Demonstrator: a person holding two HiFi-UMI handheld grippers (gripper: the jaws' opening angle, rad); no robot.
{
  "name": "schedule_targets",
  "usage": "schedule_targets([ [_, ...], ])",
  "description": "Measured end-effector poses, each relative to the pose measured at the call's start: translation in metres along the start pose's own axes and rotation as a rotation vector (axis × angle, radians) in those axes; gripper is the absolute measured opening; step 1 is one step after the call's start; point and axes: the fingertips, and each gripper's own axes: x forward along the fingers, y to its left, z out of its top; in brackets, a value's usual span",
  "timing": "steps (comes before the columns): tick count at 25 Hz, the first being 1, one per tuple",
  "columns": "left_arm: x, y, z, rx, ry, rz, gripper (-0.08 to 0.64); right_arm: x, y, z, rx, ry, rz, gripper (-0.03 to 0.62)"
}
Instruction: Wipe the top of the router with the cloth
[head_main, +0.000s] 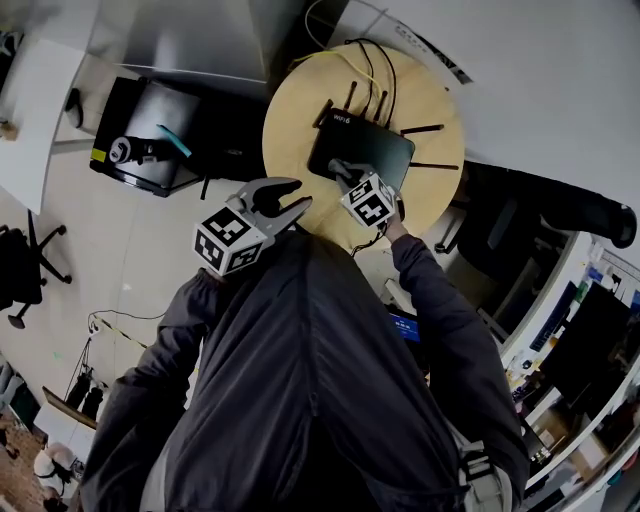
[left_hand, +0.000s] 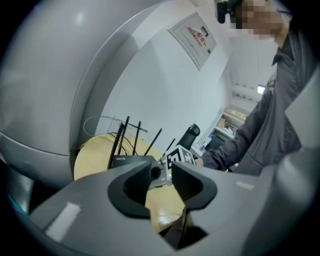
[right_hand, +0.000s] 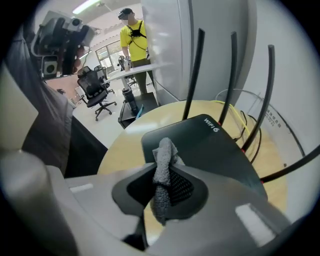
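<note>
The black router (head_main: 362, 148) with several upright antennas lies flat on a round wooden table (head_main: 290, 110). My right gripper (head_main: 341, 169) is shut on a grey cloth (right_hand: 163, 151), which sticks up between the jaws just over the router's near edge (right_hand: 210, 145). Whether the cloth touches the router top I cannot tell. My left gripper (head_main: 298, 194) hangs open at the table's near-left rim, nothing between its fingers. In the left gripper view the left gripper (left_hand: 161, 172) faces the router (left_hand: 131, 161) and the right gripper's marker cube (left_hand: 179, 156).
Yellow and black cables (head_main: 352, 58) run off the table's far side. An open black case (head_main: 150, 135) sits on the floor to the left, an office chair (head_main: 25, 265) further left. A dark chair (head_main: 560, 205) stands right of the table. A person in yellow (right_hand: 134, 32) stands far off.
</note>
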Motion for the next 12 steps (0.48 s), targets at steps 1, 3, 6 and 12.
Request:
schedule_targets([
  [1,0.001,0.0,0.0,0.002,0.003,-0.005,0.115,0.0,0.007,-0.003,0.008,-0.003,0.007,0.034],
  [3,0.004,0.0,0.0,0.006,0.009,-0.014,0.112,0.001,0.015,-0.005,0.008,-0.008,0.006,0.034],
  [6,0.008,-0.002,0.001,0.013,0.017,-0.025,0.104,0.002,0.016,-0.006,0.018,-0.001,0.038,0.034],
  [12,0.006,0.001,0.003,0.02,0.012,-0.01,0.082,-0.01,-0.05,0.006,0.101,-0.048,-0.045,0.034],
])
